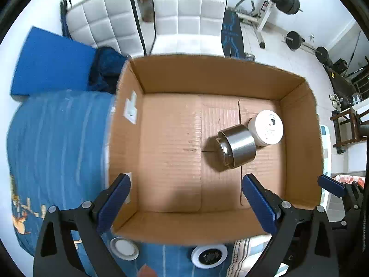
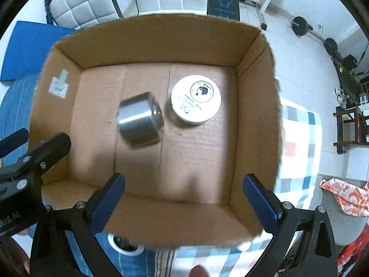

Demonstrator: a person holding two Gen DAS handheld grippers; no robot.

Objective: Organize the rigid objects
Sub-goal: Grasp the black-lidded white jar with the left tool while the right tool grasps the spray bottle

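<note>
An open cardboard box (image 1: 207, 78) (image 2: 147, 39) sits on a bed. Inside lie a steel tin (image 1: 237, 146) (image 2: 140, 121) on its side and a white round jar (image 1: 267, 128) (image 2: 196, 99) upright beside it, touching or nearly so. My left gripper (image 1: 186, 198) is open and empty above the box's near wall. My right gripper (image 2: 184, 198) is open and empty above the same wall. On the bed in front of the box lie a round metal lid (image 1: 124, 248) and a white-rimmed round jar (image 1: 208, 255) (image 2: 124, 244).
The bed has a blue cover (image 1: 57, 143) and a checked blanket (image 2: 299, 143). White padded chairs (image 1: 184, 16) stand behind the box. Gym weights (image 1: 288, 2) stand at the back right. The other gripper (image 2: 34, 154) shows at the left edge of the right wrist view.
</note>
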